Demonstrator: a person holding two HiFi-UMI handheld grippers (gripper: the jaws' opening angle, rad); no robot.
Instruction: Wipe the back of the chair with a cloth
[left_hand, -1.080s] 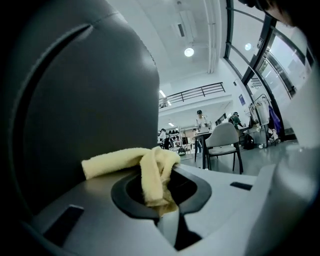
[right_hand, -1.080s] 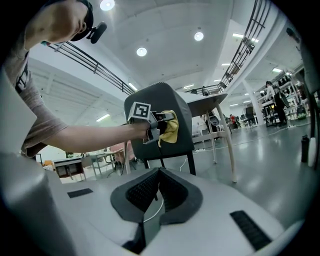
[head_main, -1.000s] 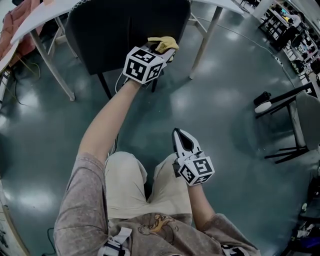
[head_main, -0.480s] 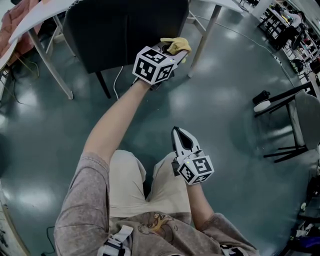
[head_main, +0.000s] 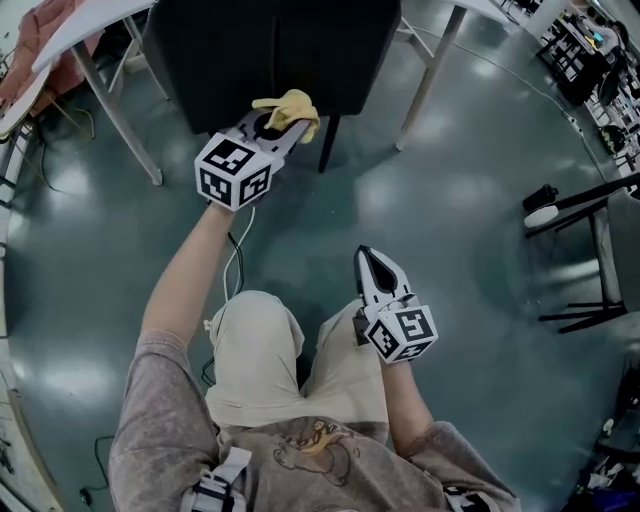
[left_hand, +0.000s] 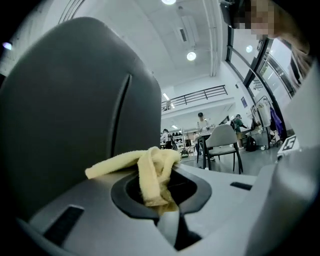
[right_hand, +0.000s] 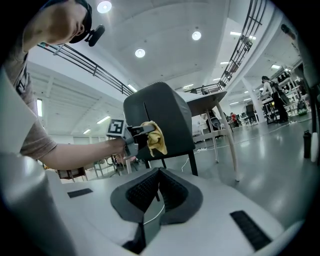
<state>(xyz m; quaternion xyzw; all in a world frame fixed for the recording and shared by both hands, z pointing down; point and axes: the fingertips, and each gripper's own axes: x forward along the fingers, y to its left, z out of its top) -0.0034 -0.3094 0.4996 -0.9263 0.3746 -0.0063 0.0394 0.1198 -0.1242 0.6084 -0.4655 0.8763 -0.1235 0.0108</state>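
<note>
Place: a large open lab or workshop hall.
Floor (head_main: 470, 200): glossy grey-green concrete.
Ceiling (right_hand: 165, 30): high and white, with round lights (right_hand: 140, 52).
Gallery (left_hand: 195, 95): a railed upper level.
Furniture: white-legged tables (head_main: 90, 25), a spare chair (left_hand: 222, 140).
Far end: laden racks (head_main: 580, 55), people (left_hand: 201, 120) standing.

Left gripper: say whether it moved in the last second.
Yes. The left gripper, holding the cloth, slid left from the chair back's right edge toward its middle seam.
</note>
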